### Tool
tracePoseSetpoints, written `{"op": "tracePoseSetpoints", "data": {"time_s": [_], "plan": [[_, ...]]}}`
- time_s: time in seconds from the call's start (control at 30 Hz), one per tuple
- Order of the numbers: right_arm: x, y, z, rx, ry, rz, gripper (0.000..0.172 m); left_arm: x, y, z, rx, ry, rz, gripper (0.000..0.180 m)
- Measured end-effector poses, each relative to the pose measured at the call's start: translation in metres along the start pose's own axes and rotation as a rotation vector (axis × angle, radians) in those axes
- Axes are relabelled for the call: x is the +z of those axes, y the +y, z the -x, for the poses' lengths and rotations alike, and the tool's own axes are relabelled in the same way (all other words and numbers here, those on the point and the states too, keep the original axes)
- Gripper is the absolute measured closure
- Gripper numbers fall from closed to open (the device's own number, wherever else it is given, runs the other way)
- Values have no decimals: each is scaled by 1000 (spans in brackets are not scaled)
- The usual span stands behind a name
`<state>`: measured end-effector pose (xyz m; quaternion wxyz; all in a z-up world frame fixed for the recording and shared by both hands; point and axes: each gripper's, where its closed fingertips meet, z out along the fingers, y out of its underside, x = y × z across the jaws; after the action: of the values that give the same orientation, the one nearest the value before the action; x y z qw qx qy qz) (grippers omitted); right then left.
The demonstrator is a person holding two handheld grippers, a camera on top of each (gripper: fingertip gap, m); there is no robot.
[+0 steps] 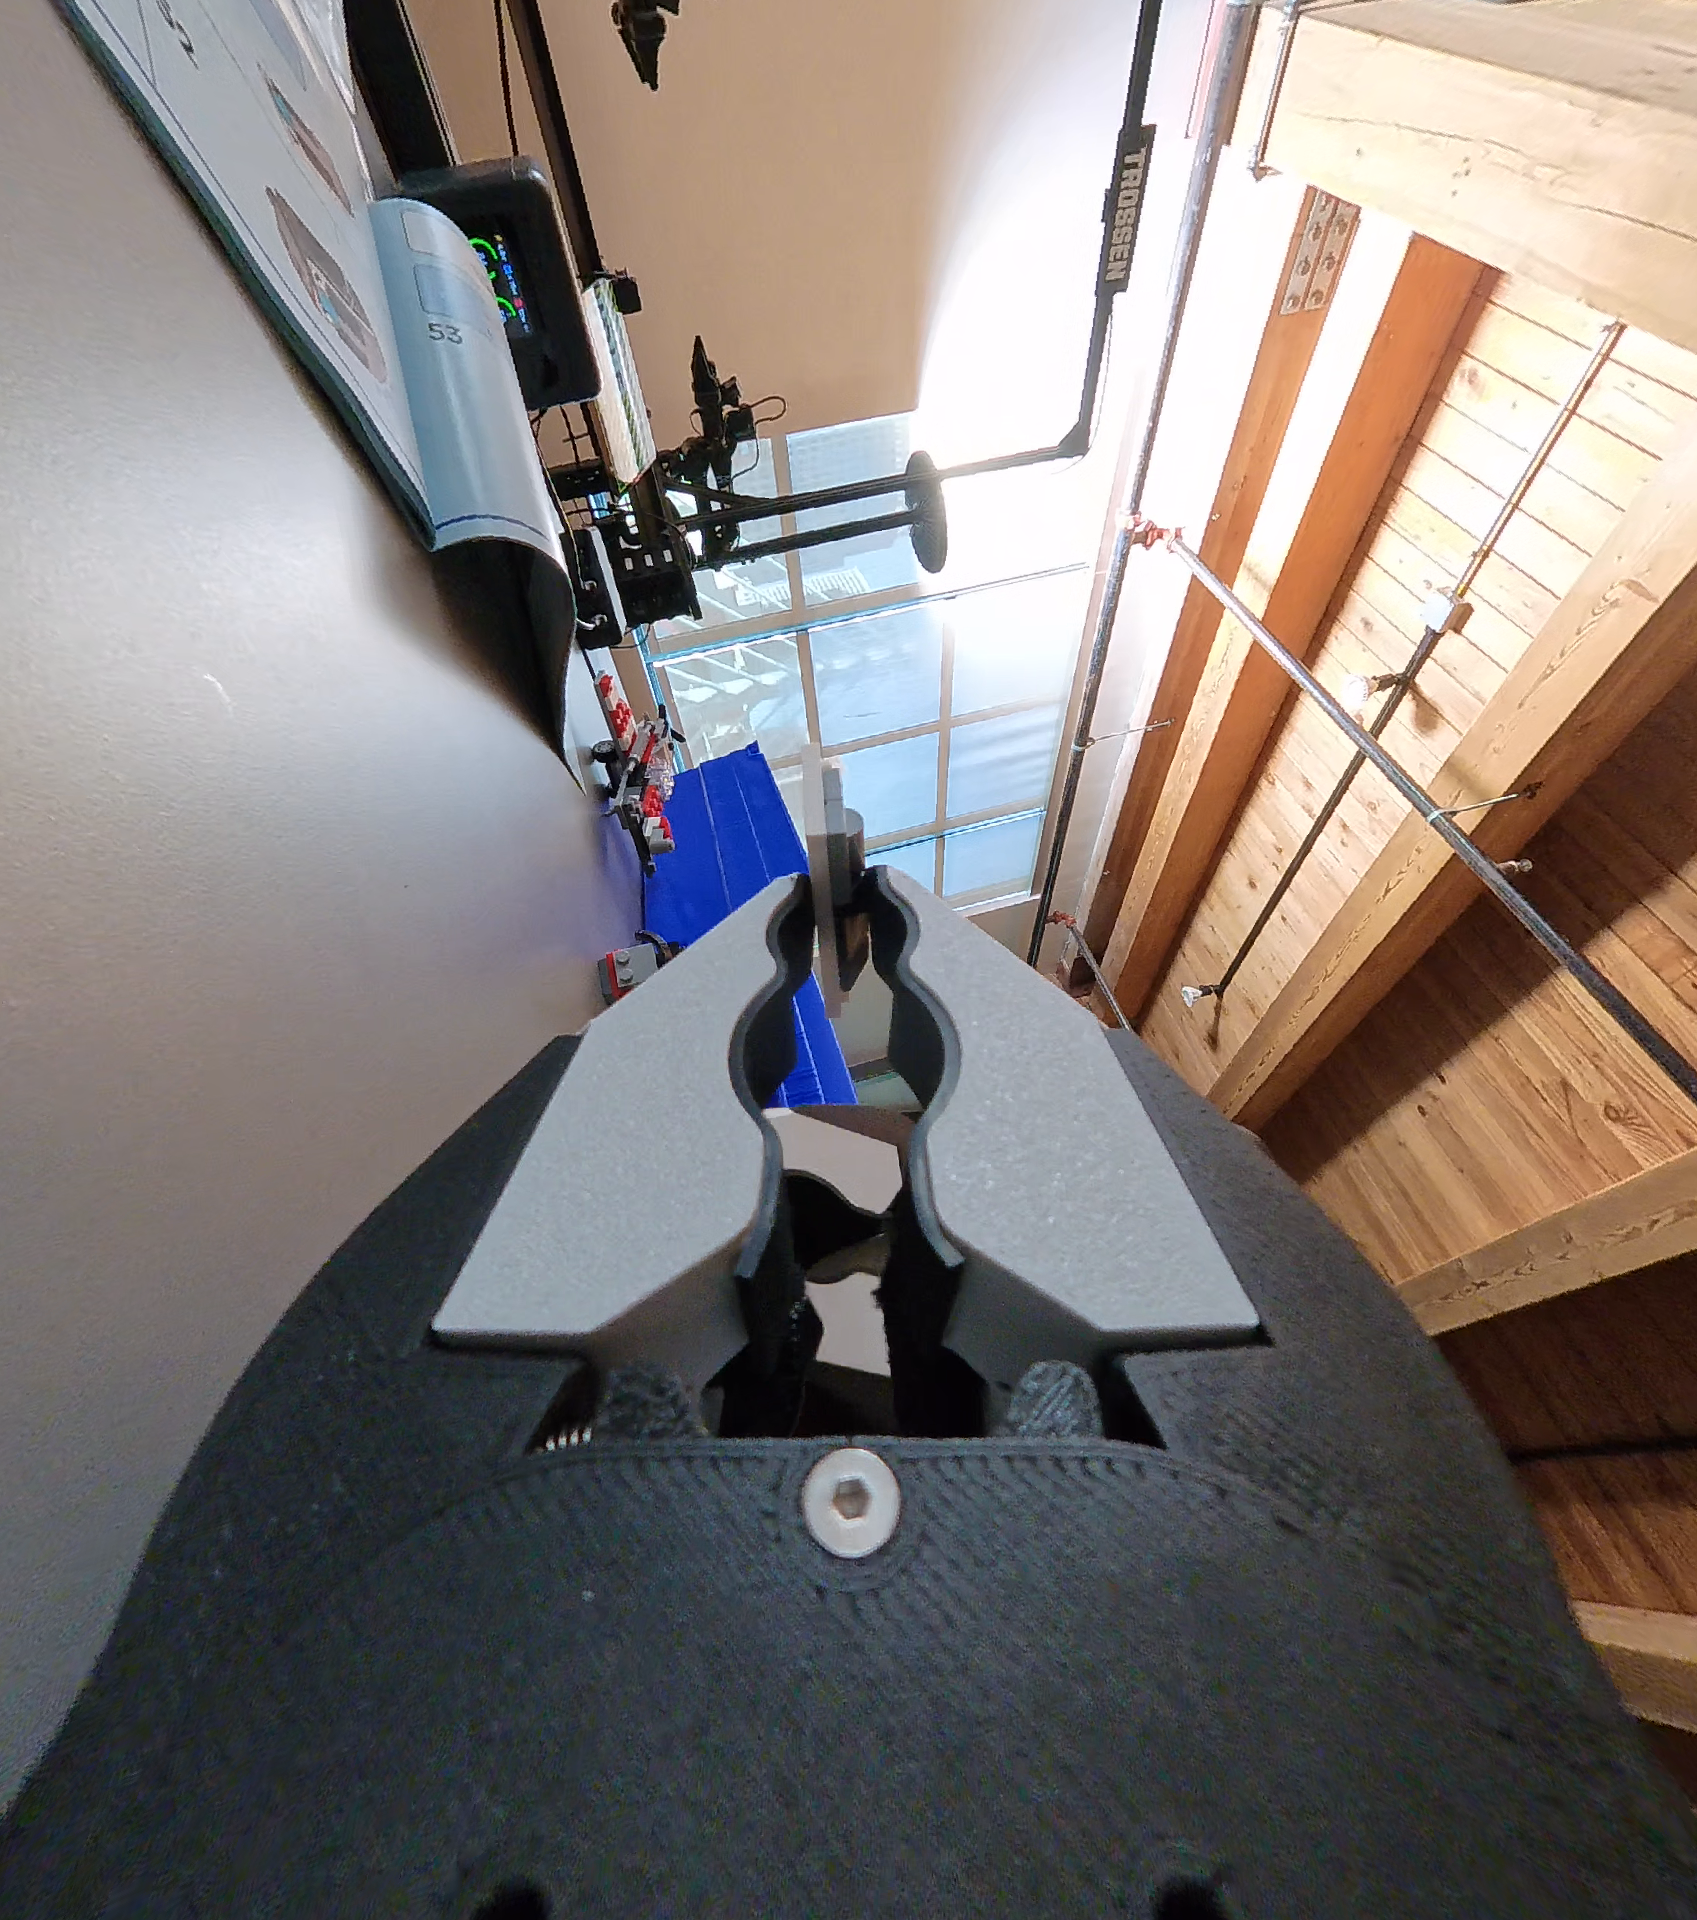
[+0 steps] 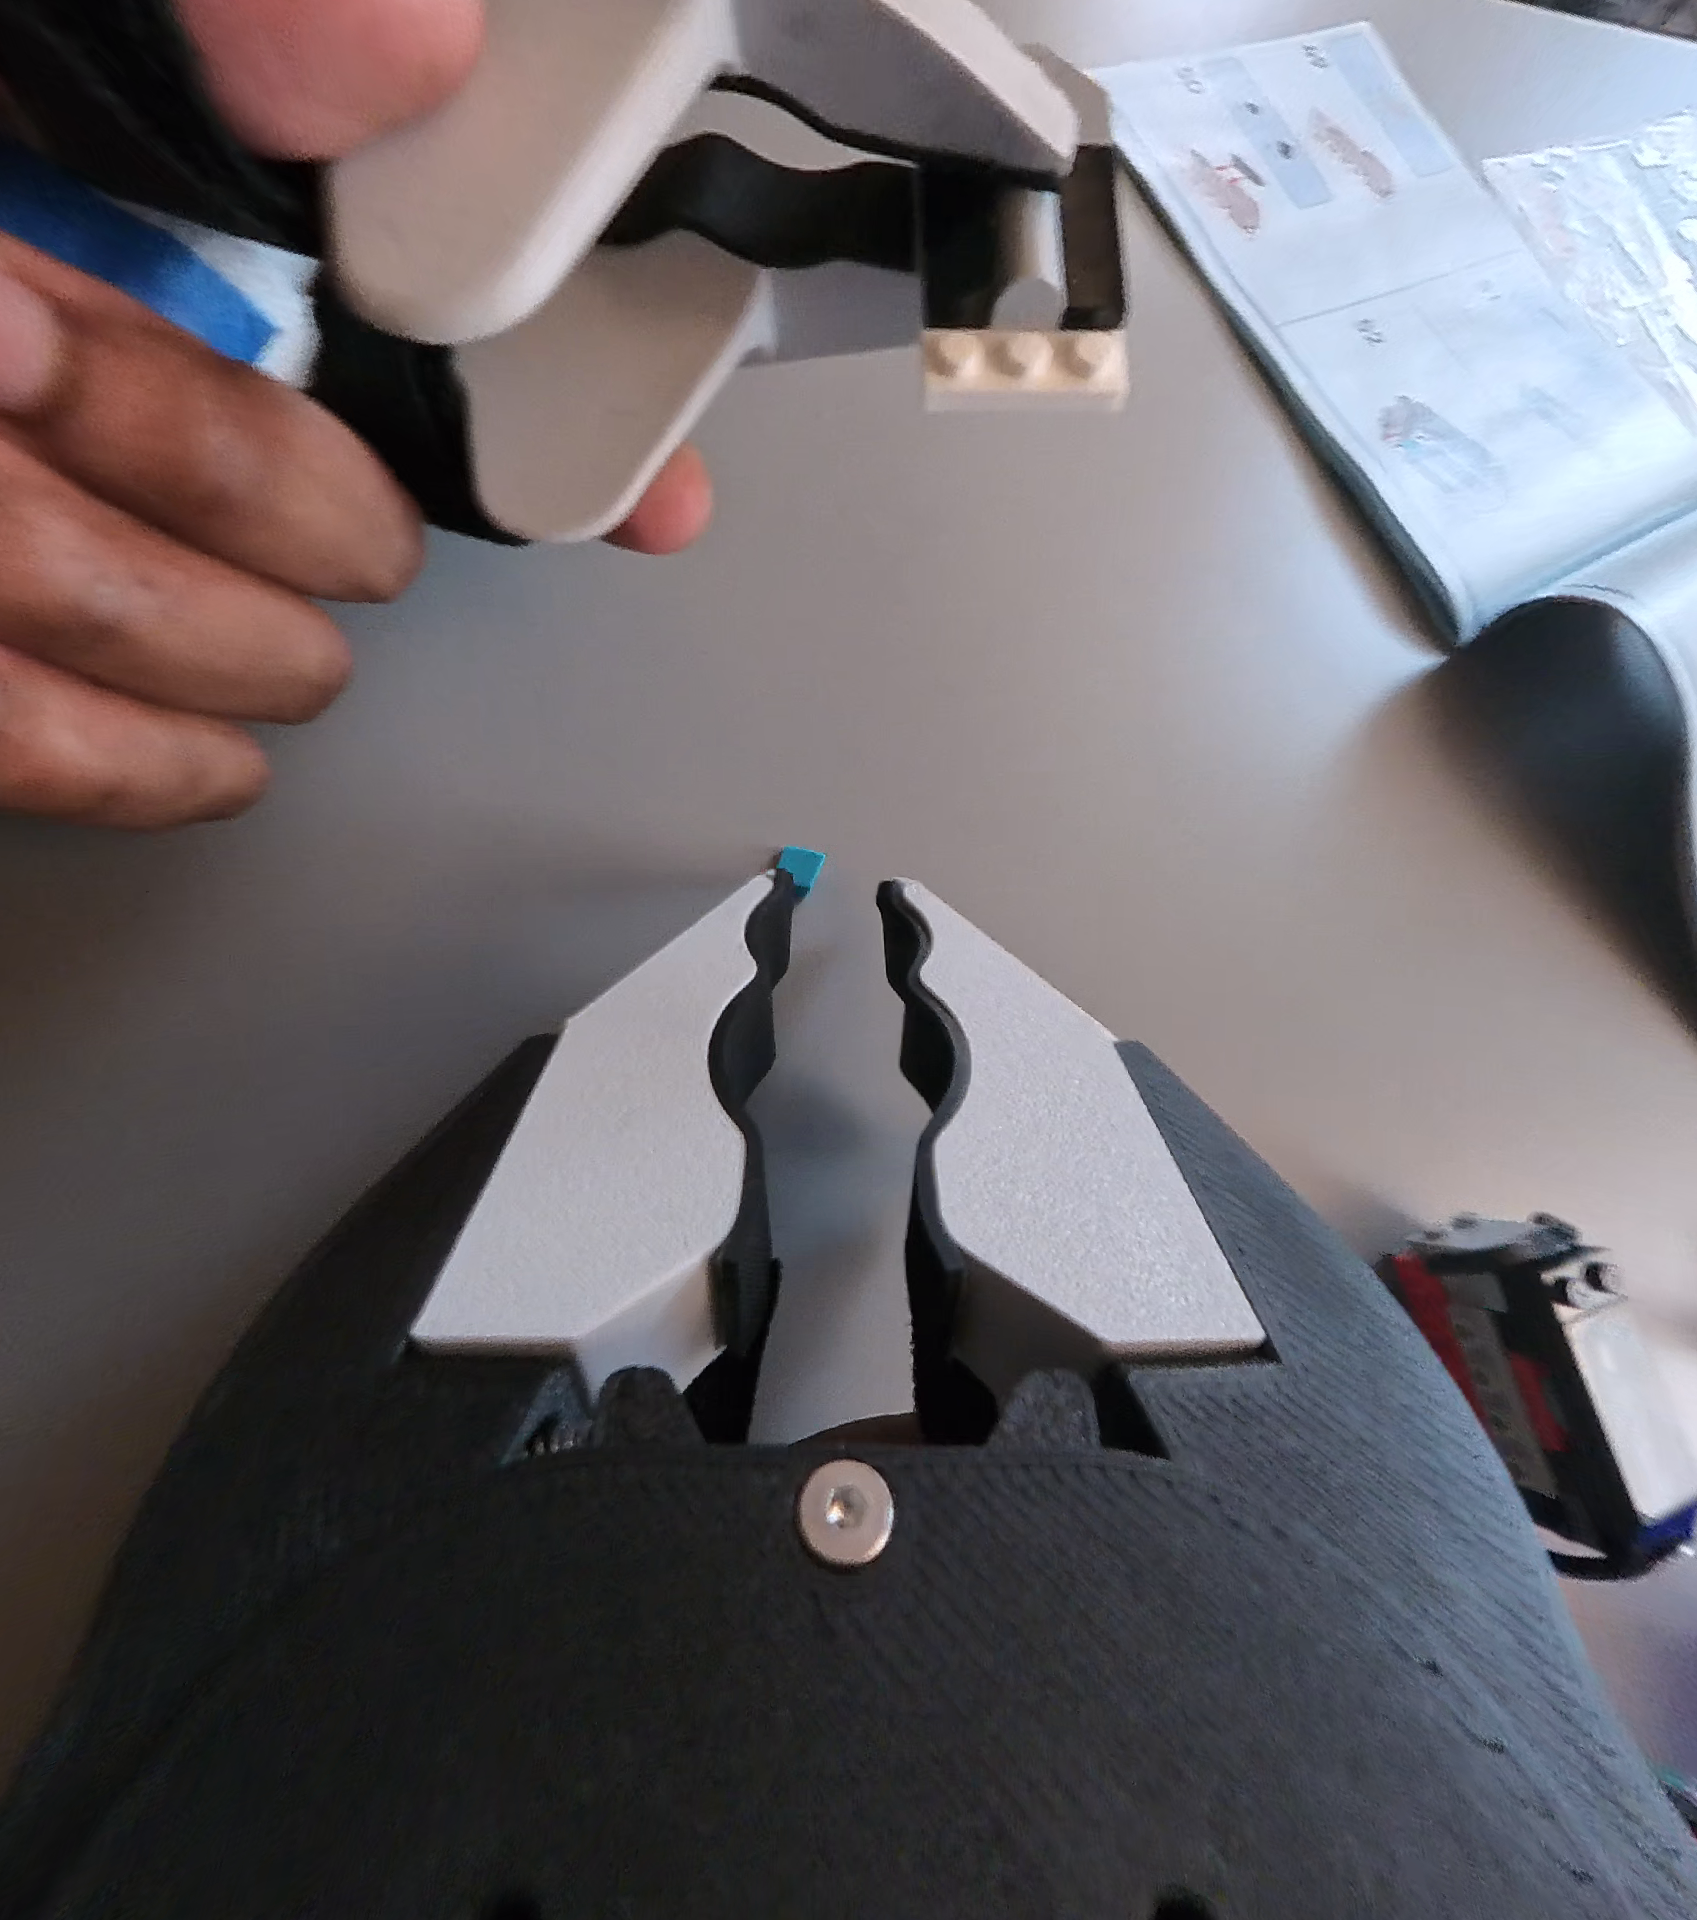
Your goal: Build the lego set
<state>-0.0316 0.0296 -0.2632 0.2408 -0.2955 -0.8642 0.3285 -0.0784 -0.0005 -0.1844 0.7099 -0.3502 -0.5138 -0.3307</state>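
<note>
Right gripper [image 2: 828, 883] fills the near foreground, low over the grey table [image 2: 1031, 675], its fingers apart with bare table showing between them. At far left a hand [image 2: 96, 520] wraps the left gripper [image 2: 1015, 260], which is held above the table. Small teal piece [image 2: 800, 869] lies on the table just beyond the right gripper's left fingertip [image 2: 766, 904], touching it or nearly so; the right fingertip is clear of it, so nothing is held there. Left gripper [image 1: 839, 904] is clamped on a small brick assembly [image 1: 1026, 374]: a pale studded plate with dark grey parts behind it, also seen edge-on in the left wrist view as a thin pale-and-dark stack [image 1: 831, 831] pinched at the tips. Open instruction booklet [image 2: 1446, 312] lies far right with a clear plastic bag on it; a dark and red brick build [image 2: 1540, 1382] sits near right.

Judgement: the teal piece is tiny and off-centre, so centring the 2 tips around it before closing looks wise, otherwise it may skid or flip.
</note>
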Motion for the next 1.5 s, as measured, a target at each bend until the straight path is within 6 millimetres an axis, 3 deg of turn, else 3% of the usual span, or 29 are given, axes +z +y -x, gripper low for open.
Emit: {"op": "tracePoseSetpoints", "data": {"time_s": [0.53, 0.8, 1.07, 1.2, 1.33, 1.5], "plan": [[10, -3, -17, -16, 94, 25, 153, -1, -2, -1, -10, 10, -7, 170], [1, -10, 2, 153, -125, -46, 153, -3, -3, 1, -10, -3, -11, 170], [11, -6, 4, 128, -89, 30, 152, -3, -3, 2, -6, -12, -13, 170], [12, -7, 5, 117, -87, 24, 163, -4, -4, 2, -13, -15, -16, 170], [2, -21, 2, 106, -90, -56, 163, -5, -4, 4, -33, -22, -15, 170], [-24, -60, -7, 101, -90, -210, 163, -6, 0, 7, -44, -45, 10, 170]]}}
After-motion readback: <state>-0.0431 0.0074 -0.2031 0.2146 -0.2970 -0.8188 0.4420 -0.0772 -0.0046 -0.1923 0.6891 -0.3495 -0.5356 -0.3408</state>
